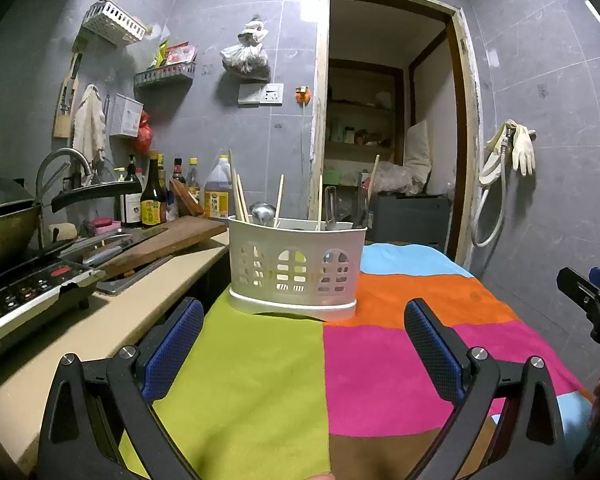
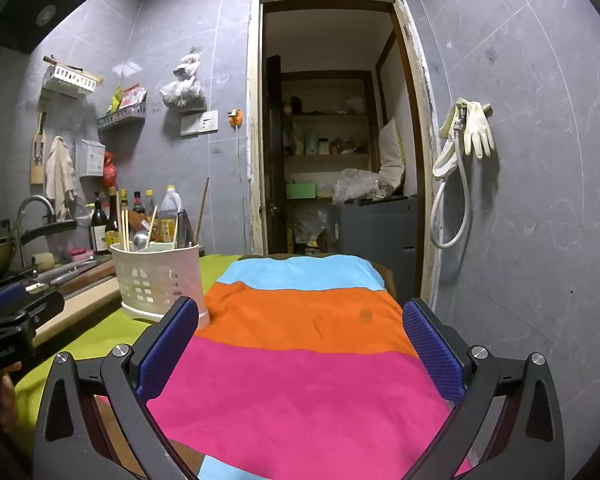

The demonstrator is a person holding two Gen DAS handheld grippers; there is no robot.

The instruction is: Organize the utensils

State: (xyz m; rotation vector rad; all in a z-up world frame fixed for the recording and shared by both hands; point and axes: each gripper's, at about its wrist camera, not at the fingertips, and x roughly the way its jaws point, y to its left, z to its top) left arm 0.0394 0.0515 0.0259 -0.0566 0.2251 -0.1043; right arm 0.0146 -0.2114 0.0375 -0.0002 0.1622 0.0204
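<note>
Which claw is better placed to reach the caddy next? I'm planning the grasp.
Left. The left claw is open and faces the caddy straight ahead. The right claw, also open, points at bare cloth, with the caddy off to its left.

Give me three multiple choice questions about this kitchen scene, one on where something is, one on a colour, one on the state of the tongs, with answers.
1. Where does the white utensil caddy stand?
A. on the patchwork cloth
B. on the cutting board
C. on the stove

2. What colour are the tong pads?
A. red
B. blue
C. white

3. How are the left tongs and right tongs?
A. both open, empty
B. both shut on chopsticks
C. left shut, right open

Answers: 1 A, its base sits on the green and orange patches. 2 B, blue textured pads show in both views. 3 A, wide gaps, nothing between the pads.
</note>
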